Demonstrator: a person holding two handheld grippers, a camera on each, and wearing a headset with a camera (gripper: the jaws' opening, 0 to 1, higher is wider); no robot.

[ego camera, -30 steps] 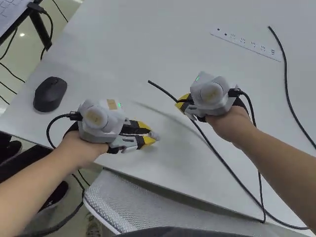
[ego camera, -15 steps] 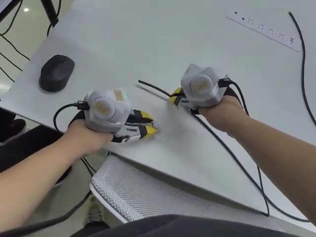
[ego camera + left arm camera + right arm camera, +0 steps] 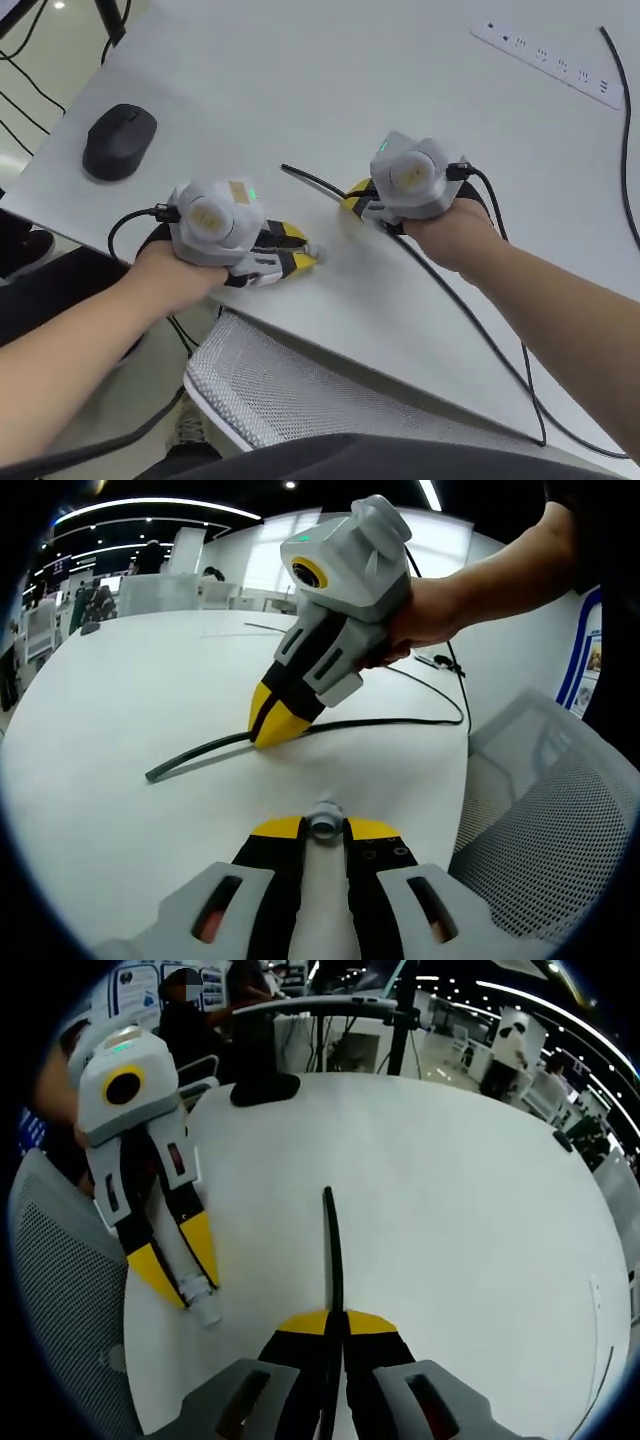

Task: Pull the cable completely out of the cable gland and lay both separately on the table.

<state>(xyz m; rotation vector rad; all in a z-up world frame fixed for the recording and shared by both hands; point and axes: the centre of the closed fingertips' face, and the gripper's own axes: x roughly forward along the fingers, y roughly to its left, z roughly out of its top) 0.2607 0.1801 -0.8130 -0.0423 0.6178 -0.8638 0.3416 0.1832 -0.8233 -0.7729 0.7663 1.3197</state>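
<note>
Left gripper (image 3: 303, 259): the jaws are clamped on the cable gland (image 3: 324, 818), which is pinched at the very tips. The gland is seen as a small, pale grey, round-bodied fitting. Its long axis is set in line with the jaws, and its free end is pointed forward, past the yellow tips. In the right gripper view that end is seen at the table (image 3: 300, 80) surface; whether it touches cannot be told.

Right gripper (image 3: 335, 1322): the jaws are closed tight on the cable (image 3: 329, 1235), which is thin, black and smooth. The cable is led straight out ahead of the tips, along the gripper's own axis, and is laid on the white table with a slight bend. Its cut end is pointed away from the right gripper, and is found ahead of the left gripper's tips, well apart from the gland. No part of the cable is seen inside the gland.

A black mouse (image 3: 119, 141) is noted well outboard of the left gripper, and a white power strip (image 3: 555, 62) far beyond the right gripper
</note>
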